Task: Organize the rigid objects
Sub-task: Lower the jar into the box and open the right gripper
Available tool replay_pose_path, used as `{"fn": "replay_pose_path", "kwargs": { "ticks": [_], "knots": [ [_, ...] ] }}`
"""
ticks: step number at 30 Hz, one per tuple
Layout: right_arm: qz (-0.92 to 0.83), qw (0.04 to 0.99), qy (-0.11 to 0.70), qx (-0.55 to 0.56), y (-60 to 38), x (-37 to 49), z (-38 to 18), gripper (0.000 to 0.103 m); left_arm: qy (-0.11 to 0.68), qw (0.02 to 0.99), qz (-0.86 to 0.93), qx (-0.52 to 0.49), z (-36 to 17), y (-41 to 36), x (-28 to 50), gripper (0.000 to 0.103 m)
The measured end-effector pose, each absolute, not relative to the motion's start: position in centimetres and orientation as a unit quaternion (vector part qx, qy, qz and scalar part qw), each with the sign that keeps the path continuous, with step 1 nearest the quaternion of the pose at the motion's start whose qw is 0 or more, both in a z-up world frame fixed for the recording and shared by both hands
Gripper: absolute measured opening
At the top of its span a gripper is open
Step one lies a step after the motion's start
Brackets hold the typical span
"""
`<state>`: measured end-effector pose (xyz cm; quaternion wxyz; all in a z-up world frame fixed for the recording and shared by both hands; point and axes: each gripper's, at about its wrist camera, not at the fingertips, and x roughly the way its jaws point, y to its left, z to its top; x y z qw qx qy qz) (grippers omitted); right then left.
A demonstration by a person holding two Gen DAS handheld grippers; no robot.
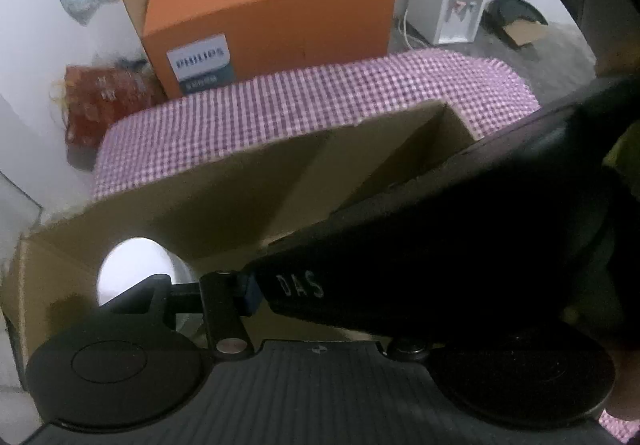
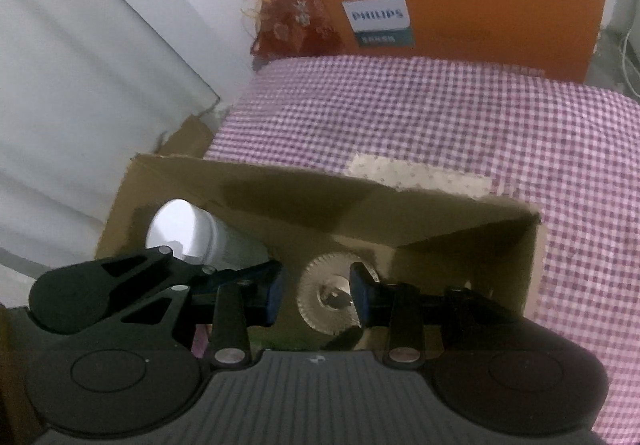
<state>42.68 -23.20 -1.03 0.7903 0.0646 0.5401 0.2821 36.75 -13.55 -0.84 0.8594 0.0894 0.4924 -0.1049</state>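
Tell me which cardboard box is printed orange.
The Philips box beyond the checkered cloth; the open box near the right gripper is plain brown.

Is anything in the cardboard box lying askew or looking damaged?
The white bottle lies on its side in the cardboard box rather than upright. The box's top edge looks ragged near its right corner. The ribbed glass dish between the right hand-held gripper fingers shows no damage.

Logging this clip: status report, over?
Right gripper open, fingers flanking ribbed glass disc inside cardboard box. Left fingers masked by black DAS-marked body, state unclear.
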Motion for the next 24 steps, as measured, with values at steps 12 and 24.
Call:
{"fn": "replay_pose_path", "kwargs": {
  "ticks": [12,24],
  "knots": [
    [0.303,0.838,0.427,0.152,-29.7,34.0,5.3,0.038,0.446,0.883,-0.143,0.033,5.3,-9.8,29.5,0.053],
    [0.353,0.821,0.397,0.207,-30.3,20.1,3.8,0.042,0.388,0.915,-0.110,-0.015,5.0,-3.2,17.4,0.056]
  ]
}}
